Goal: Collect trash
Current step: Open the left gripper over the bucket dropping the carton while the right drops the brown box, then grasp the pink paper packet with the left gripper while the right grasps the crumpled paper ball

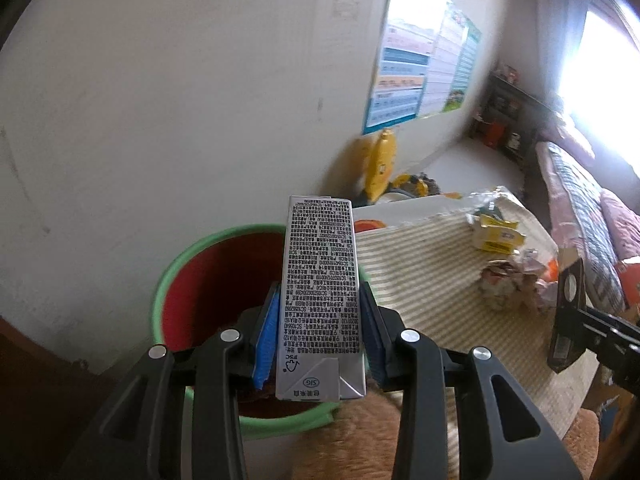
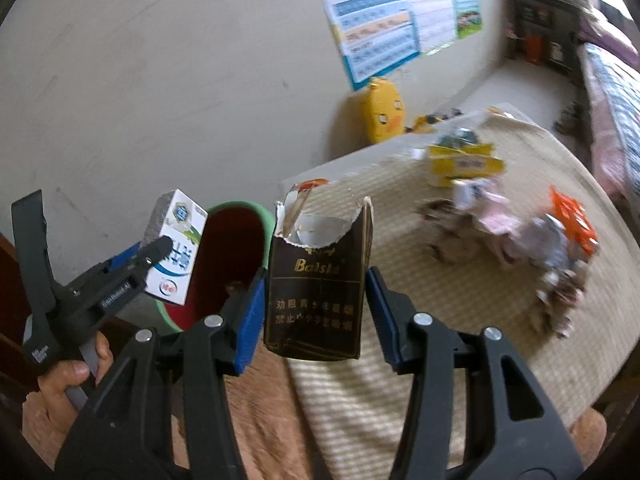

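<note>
Trash is being held in both grippers beside a red bin with a green rim (image 1: 160, 280). In the left wrist view, a grey milk carton (image 1: 318, 280) printed with dense black text is being pinched between the blue pads of the left gripper (image 1: 318, 344), its length standing up over the bin's opening. In the right wrist view, the same carton is being shown from its white, blue and green face, with a hand (image 2: 68, 372) being seen around that gripper's handle at the lower left.

A torn dark brown cigarette pack (image 2: 320, 280) with gold lettering is being pinched across its sides by the right gripper (image 2: 316, 304), the ragged open top pointing upward. The pack is being held above the edge of a striped mat (image 2: 440, 320), just to the right of the bin.

More trash is being left on the mat farther back: a yellow box (image 2: 464, 164), crumpled wrappers (image 2: 492, 216) and an orange packet (image 2: 572, 216), all blurred. A yellow plush toy (image 2: 384, 112) is being propped against the wall under a poster (image 2: 372, 20).
</note>
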`<state>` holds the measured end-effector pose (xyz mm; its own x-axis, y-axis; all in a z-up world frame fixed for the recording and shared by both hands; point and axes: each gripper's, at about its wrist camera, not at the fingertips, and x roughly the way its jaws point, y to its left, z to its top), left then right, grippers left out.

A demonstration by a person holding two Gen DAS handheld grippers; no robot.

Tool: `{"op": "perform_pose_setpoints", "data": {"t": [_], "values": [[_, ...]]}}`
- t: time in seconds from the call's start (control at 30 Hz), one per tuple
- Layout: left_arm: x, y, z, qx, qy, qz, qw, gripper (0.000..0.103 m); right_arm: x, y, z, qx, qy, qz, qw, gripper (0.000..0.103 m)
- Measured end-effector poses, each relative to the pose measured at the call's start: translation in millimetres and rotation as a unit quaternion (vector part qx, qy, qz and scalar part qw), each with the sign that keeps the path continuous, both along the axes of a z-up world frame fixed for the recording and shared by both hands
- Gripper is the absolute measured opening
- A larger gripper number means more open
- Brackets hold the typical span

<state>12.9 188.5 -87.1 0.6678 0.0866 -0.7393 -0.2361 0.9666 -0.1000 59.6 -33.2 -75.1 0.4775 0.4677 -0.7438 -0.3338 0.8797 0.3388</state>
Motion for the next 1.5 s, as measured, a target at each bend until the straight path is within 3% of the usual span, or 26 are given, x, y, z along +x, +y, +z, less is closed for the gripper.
{"op": "perform_pose_setpoints", "data": {"t": [0.3,0.5,0.53,0.6,0.77,1.03,1.2,1.3,1.37,1.5], "values": [[-12.1,47.4,-19.5,-0.016,0.021,0.050,0.9984,0.035,26.7,78.7,-16.5,0.027,0.037,0.075,0.996,0.048],[-12.9,62.5,-35.0,-0.023,0.044,0.072,0.9962,0.037,36.6,109.2,-32.0,0.051,0.074,0.090,0.992,0.049],[-12.1,63.1,-37.6,-0.028,0.049,0.074,0.9956,0.054,37.5,111.5,-33.4,0.053,0.076,0.090,0.992,0.052],[-13.0,66.7,-42.6,-0.037,0.052,0.083,0.9945,0.070,38.4,115.1,-32.8,0.057,0.075,0.086,0.992,0.062],[-14.9,66.0,-42.4,-0.034,0.047,0.079,0.9951,0.070,33.6,113.9,-29.9,0.062,0.073,0.087,0.992,0.065],[-9.4,50.9,-37.5,-0.032,0.046,0.057,0.9968,0.070,27.5,55.1,-36.2,0.045,0.070,0.033,0.996,0.067],[-6.3,36.2,-33.3,-0.025,0.046,0.041,0.9978,0.070,27.9,-15.4,-45.7,0.001,0.055,-0.056,0.997,0.067],[-3.3,27.4,-33.1,-0.023,0.049,0.032,0.9980,0.070,29.3,-77.2,-54.9,-0.051,0.045,-0.146,0.987,0.069],[-1.7,19.0,-33.4,-0.021,0.052,0.022,0.9982,0.070,29.5,-111.7,-58.1,-0.073,0.038,-0.198,0.977,0.077],[2.4,-0.9,-34.1,-0.017,0.060,0.000,0.9980,0.070,37.6,-166.8,-78.5,-0.110,0.051,-0.263,0.957,0.084]]}}
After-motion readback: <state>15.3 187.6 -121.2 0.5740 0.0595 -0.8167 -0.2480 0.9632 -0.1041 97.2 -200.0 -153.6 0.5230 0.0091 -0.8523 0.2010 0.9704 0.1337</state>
